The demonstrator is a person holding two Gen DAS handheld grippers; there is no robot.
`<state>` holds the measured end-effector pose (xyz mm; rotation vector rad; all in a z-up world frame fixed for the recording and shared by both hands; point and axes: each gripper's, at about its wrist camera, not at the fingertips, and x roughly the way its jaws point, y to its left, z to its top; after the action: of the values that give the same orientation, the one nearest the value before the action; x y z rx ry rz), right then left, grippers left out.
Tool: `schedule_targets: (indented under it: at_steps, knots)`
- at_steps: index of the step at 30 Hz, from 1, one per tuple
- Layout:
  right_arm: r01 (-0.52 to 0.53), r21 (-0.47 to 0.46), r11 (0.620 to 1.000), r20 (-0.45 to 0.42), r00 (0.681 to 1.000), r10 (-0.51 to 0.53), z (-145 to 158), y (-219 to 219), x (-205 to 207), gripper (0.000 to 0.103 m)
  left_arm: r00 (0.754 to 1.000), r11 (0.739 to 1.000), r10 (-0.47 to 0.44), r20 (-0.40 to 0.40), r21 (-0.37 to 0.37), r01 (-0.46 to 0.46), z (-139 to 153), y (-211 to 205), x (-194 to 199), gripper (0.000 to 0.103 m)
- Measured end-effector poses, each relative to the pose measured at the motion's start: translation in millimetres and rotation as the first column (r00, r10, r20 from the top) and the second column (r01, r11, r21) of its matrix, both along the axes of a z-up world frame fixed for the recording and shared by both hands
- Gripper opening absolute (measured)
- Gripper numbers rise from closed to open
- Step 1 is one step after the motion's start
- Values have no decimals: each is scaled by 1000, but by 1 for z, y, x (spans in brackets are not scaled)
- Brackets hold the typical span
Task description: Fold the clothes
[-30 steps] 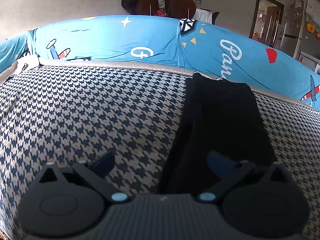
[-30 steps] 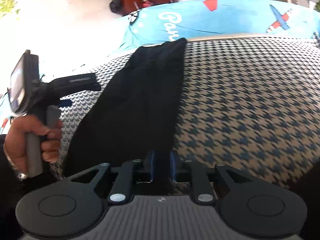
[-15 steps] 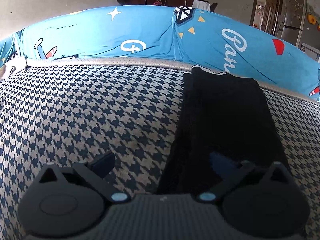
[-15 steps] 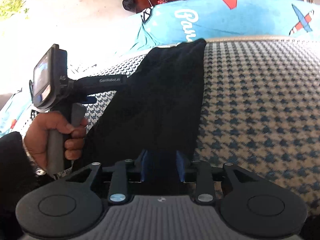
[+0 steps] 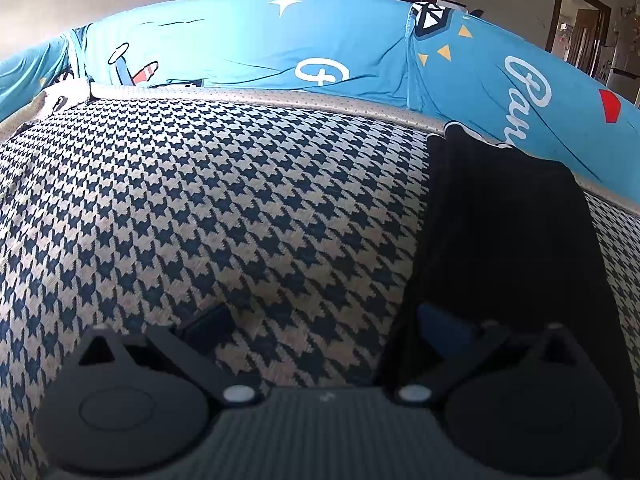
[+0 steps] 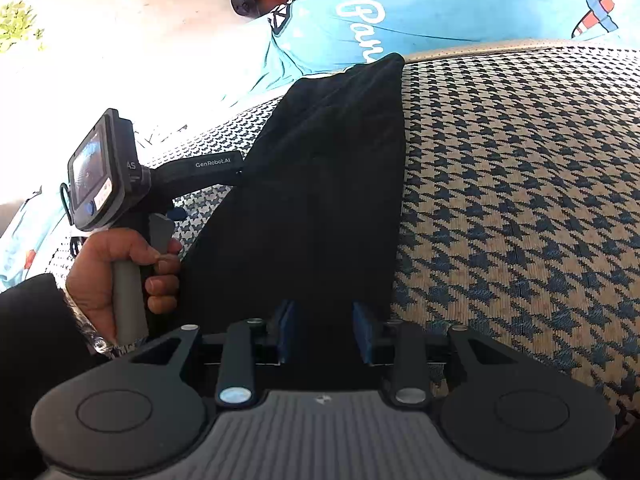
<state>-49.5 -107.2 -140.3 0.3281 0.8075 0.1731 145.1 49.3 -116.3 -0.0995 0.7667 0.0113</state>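
Since a second ago the right claw (image 6: pixel 325 330) has let go: its blue pads (image 6: pixel 286 330) were pinched on the near hem of the black garment (image 6: pixel 320 184), and its jaws have just been opening, so they now stand partly apart, with the dark cloth lying between them but not pressed. In the right wrist view the garment looks larger and fills more of the middle of the frame than before. The left claw (image 5: pixel 320 324) has eased lower and closer to the houndstooth cover (image 5: pixel 208 208); the blue cartoon-print cushion (image 5: pixel 256 52) now sits higher in its view and the garment has slid toward the right edge. Its jaws were wide before and are wide now, holding nothing, with one finger over the checked cloth and the other over the garment's near left edge.

The black garment lies flat on the houndstooth cover as a long, narrow folded strip. Its long axis runs from the near edge, by the right claw, straight away to the blue cartoon-print cushion, where its far end touches the foot of the cushion. In the right wrist view the strip is broad at the near end and narrows toward the cushion.

The left hand (image 6: pixel 120 276), in a dark sleeve, grips the handle of its claw just beside the garment's left edge.
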Motion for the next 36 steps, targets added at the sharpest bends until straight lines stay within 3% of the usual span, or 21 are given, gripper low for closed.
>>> schedule_targets:
  at_steps: [14, 27, 32, 36]
  knots:
    - [19, 31, 999, -8, 1000, -19, 1, -1, 0, 43, 1000, 1000, -3, 14, 1, 3, -3, 0, -2, 103]
    - [0, -14, 1000, 24, 1000, 0, 21, -2, 4, 50, 1000, 1000, -10, 10, 24, 9, -5, -3, -3, 103]
    - [-53, -22, 998, 64, 996, 54, 41, -15, 26, 63, 1000, 1000, -13, 15, 22, 12, -5, -3, -4, 103]
    - [-94, -47, 994, 64, 993, 97, 49, -27, 56, 65, 1000, 1000, -12, 19, 24, 11, -5, -3, -5, 103]
